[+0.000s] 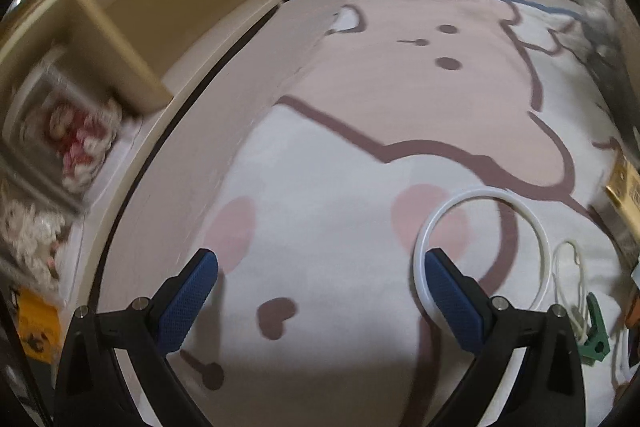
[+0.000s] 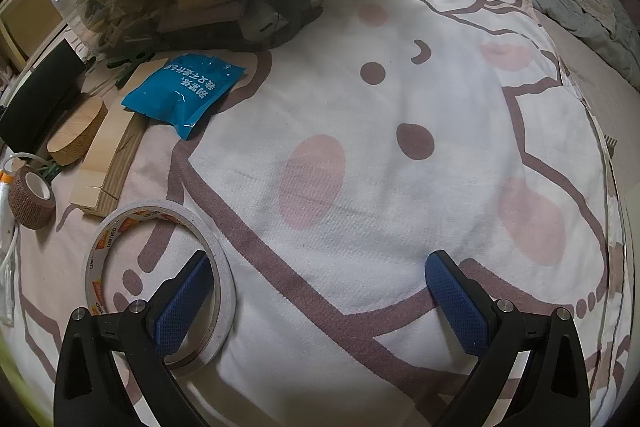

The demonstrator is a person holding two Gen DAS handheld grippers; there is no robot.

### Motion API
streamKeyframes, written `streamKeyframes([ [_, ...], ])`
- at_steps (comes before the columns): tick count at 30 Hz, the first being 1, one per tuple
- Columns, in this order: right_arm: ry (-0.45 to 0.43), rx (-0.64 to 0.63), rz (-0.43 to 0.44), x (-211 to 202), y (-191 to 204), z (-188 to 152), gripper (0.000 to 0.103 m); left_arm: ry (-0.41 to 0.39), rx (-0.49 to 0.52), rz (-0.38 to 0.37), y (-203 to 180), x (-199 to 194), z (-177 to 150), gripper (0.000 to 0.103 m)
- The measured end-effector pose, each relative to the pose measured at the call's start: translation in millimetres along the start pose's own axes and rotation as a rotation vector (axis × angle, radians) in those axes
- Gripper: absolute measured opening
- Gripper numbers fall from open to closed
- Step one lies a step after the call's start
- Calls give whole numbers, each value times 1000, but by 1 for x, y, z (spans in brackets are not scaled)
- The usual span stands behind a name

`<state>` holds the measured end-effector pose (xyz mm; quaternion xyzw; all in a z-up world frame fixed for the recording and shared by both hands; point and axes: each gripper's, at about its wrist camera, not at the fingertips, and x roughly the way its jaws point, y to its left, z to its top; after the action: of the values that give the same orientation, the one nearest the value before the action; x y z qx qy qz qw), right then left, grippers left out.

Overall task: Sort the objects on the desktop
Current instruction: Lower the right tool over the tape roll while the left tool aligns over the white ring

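Both claws released, empty, over the cartoon cloth [image 2: 400, 187]. Tape roll [image 2: 160, 283] lies flat, ringing the right gripper's [image 2: 320, 299] left finger [image 2: 184, 303]. White ring [image 1: 480, 251] sits against the left gripper's [image 1: 320, 299] right finger; the right gripper looks nearer a grasp.

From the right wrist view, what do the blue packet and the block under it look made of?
Blue packet: glossy plastic film, judging by its crinkles and sheen. Block: pale unfinished wood, matte, with visible grain on its side; probably pine or plywood, hard to tell.
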<state>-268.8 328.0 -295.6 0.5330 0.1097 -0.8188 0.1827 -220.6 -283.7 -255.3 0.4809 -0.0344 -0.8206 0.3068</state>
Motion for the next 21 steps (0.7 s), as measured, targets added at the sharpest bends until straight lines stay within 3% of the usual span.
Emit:
streamKeyframes([
  [6, 0, 0, 0, 1, -1, 1, 103, -12, -8, -13, 0, -5, 0, 103],
  [11, -4, -1, -2, 0, 1, -1, 103, -72, 22, -95, -12, -17, 3, 103],
  [15, -15, 0, -2, -1, 0, -4, 103, -100, 23, -214, -20, -26, 4, 103],
  [21, 16, 60, 15, -6, -11, 4, 103, -100, 47, -258, -27, -24, 1, 103],
])
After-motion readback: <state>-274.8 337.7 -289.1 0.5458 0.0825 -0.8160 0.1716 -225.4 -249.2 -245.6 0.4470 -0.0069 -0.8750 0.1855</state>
